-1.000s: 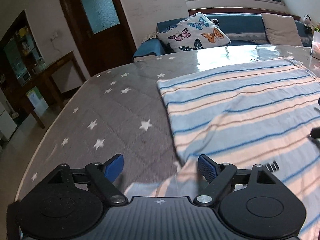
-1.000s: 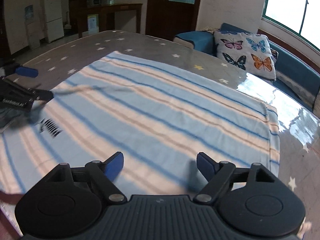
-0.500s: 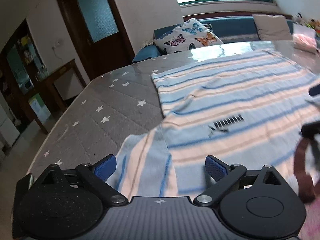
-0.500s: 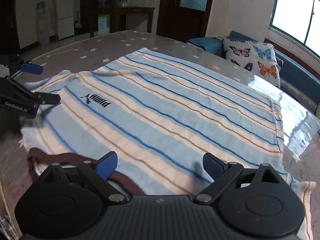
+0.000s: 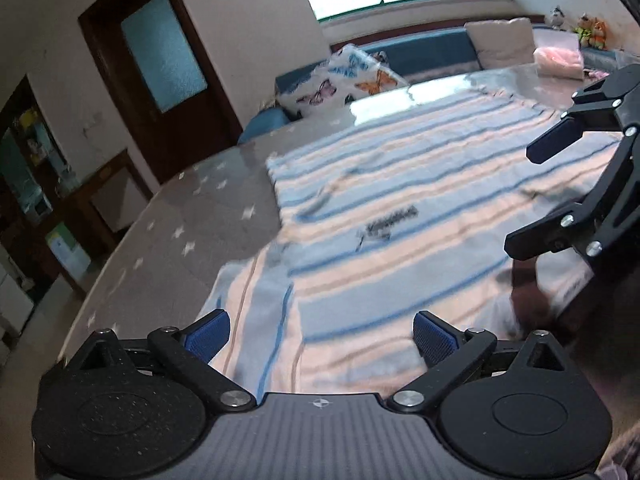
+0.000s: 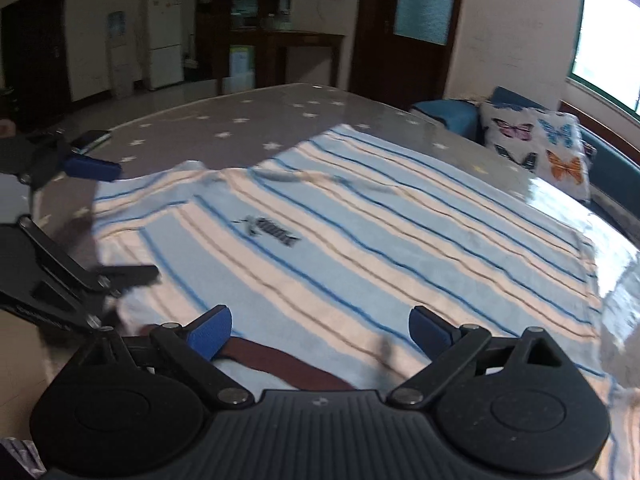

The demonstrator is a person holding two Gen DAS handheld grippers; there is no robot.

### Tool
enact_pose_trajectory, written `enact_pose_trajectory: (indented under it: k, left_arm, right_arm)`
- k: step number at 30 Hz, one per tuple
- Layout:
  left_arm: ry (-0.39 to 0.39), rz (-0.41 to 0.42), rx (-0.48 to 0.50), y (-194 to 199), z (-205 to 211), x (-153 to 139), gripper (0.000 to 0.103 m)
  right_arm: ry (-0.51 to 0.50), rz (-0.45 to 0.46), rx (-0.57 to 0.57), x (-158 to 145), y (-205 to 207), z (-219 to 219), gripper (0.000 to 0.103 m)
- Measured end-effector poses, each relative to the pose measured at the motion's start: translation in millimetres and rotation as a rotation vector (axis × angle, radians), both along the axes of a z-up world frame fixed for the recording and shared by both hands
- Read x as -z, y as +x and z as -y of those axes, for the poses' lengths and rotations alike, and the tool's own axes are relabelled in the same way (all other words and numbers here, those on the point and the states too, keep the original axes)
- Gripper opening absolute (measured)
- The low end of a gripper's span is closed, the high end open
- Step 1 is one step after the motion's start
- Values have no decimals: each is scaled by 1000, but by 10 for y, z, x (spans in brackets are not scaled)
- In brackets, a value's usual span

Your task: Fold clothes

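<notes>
On the star-print table (image 5: pixel 192 216) | striped shirt (image 5: pixel 400 216) lies flat, collar near | left gripper (image 5: pixel 320 334) and right gripper (image 6: pixel 320 330) just opened wide, holding nothing | tip: pinch both shoulders evenly before folding

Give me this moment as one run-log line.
item: blue-and-peach striped knit shirt flat on grey star-print table | left gripper: jaws just opened, nothing gripped | right gripper: jaws just opened, nothing gripped | fold: not begun

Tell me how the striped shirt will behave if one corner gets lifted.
The striped shirt will probably drape and sag, since it lies limp and flat with small ripples near its sleeve. It looks thin, so likely light. On the glossy table it may slide along rather than stay put.
</notes>
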State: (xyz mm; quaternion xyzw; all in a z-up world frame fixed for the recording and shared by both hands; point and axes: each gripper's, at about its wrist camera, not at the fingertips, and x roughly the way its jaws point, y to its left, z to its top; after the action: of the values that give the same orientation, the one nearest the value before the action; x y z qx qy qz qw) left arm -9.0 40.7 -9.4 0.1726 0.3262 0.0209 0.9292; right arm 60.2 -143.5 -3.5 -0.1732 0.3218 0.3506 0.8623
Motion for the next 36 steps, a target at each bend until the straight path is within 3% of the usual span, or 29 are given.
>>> enact_pose_trajectory:
  k: [5, 11, 16, 20, 25, 30, 32, 36]
  left_arm:
    - [-39, -17, -60, -132, -198, -2, 100]
    - [-69, 8, -194, -179, -473, -110, 100]
    - [-166, -12, -323, -106, -750, -105, 98]
    - [-231, -33, -383, -62, -904, -73, 86]
    - [-336, -45, -403, -13, -1039, -52, 67]
    - [-366, -30, -369, -23, -1034, -89, 23]
    - [-372, -26, -360, -23, -1019, -101, 15]
    - [-379, -18, -369, -56, -1025, -126, 14]
  right_arm:
    - [-22, -25, -94, 108, -149, -191, 97]
    - [-77, 93, -149, 86, -349, -236, 97]
    - [-43, 70, -141, 70, -319, -298, 97]
    - [-75, 74, -160, 140, -355, -357, 97]
    - [-41, 55, -137, 97, -293, -370, 97]
    - [-63, 43, -171, 140, -304, -442, 97]
    - [-50, 53, -178, 96, -295, -484, 97]
    - [-50, 51, -186, 121, -267, -638, 97]
